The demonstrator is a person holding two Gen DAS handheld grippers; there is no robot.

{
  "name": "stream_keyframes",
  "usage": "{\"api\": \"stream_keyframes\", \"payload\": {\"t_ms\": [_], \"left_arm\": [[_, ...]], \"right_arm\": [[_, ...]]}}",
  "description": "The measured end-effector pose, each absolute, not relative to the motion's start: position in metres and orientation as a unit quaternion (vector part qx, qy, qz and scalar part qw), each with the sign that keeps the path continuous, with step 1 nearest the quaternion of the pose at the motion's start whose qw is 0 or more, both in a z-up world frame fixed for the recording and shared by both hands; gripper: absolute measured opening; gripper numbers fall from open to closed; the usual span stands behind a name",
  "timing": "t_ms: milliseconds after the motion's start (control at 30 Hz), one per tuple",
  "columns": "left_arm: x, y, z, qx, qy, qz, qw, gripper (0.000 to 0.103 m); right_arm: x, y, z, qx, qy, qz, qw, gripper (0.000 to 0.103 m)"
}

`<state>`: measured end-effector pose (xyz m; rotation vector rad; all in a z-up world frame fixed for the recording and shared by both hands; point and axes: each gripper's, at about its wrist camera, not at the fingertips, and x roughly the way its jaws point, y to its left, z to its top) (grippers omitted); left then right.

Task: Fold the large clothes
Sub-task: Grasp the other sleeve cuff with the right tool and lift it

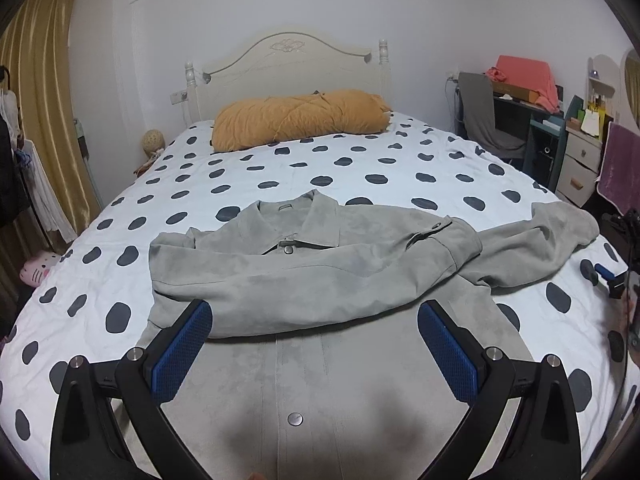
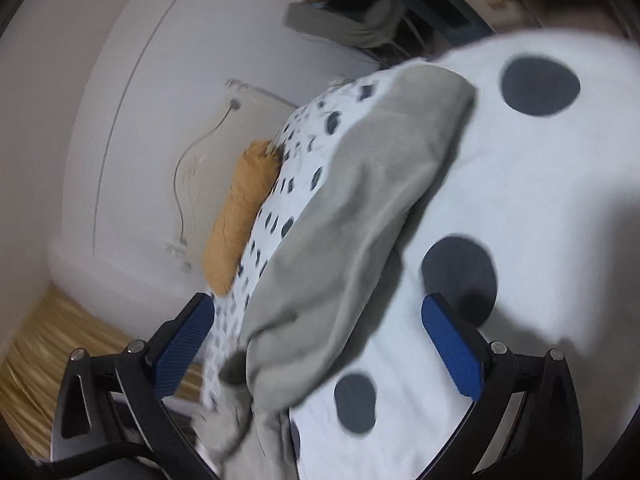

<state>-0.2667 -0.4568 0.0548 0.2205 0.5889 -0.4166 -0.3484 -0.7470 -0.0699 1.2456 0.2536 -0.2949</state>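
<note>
A large grey suede jacket [image 1: 304, 280] lies front up on the bed. Its left sleeve [image 1: 320, 296] is folded across the chest. Its right sleeve [image 1: 536, 248] stretches out toward the bed's right edge. My left gripper [image 1: 314, 320] is open and empty, hovering above the jacket's lower front. My right gripper [image 2: 318, 316] is open and empty, tilted, just above the outstretched grey sleeve [image 2: 360, 208]. The right gripper also shows at the right edge of the left wrist view [image 1: 608, 276]. The right wrist view is blurred.
The bed has a white sheet with dark spots [image 1: 360, 168]. An orange rolled quilt [image 1: 300, 118] lies by the headboard [image 1: 288, 60]. A chair and desk [image 1: 492, 120], drawers [image 1: 580, 164] stand at the right. Gold curtains [image 1: 40, 100] hang at the left.
</note>
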Motion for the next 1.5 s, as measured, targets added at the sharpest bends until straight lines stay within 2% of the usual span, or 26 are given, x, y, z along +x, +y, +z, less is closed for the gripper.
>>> {"api": "stream_keyframes", "payload": {"t_ms": [100,233,533,833,900,933,967,1067,1167,1500], "left_arm": [[-0.26,-0.461,0.052,0.098,0.293,-0.199,0.93,0.103],[-0.256,-0.466,0.05,0.097,0.287,-0.194,0.933,0.103],[-0.258,-0.478,0.045,0.105,0.294,-0.201,0.929,0.103],[-0.261,-0.48,0.04,0.097,0.303,-0.204,0.926,0.103],[-0.259,-0.48,0.037,0.09,0.308,-0.201,0.925,0.103],[-0.259,-0.48,0.036,0.087,0.31,-0.2,0.926,0.103],[-0.258,-0.482,0.035,0.081,0.313,-0.198,0.925,0.103],[-0.257,-0.493,0.033,0.078,0.314,-0.198,0.925,0.103],[-0.253,-0.513,0.03,0.069,0.32,-0.198,0.924,0.103],[-0.247,-0.59,0.026,0.052,0.311,-0.179,0.932,0.103]], "right_arm": [[-0.341,-0.778,-0.099,0.635,0.058,-0.113,0.762,0.103],[-0.326,-0.796,-0.095,0.612,0.029,-0.103,0.784,0.103],[-0.282,-0.805,-0.096,0.583,0.094,-0.177,0.787,0.103],[-0.269,-0.816,-0.091,0.571,0.125,-0.229,0.778,0.101],[-0.265,-0.816,-0.09,0.555,0.147,-0.254,0.779,0.072],[-0.265,-0.819,-0.092,0.551,0.161,-0.274,0.771,0.03],[-0.267,-0.822,-0.099,0.565,0.161,-0.274,0.761,0.025],[-0.277,-0.828,-0.109,0.586,0.138,-0.246,0.759,0.013],[-0.287,-0.828,-0.091,0.566,0.129,-0.242,0.777,0.005],[-0.366,-0.77,-0.004,0.495,0.024,-0.296,0.817,0.004]]}}
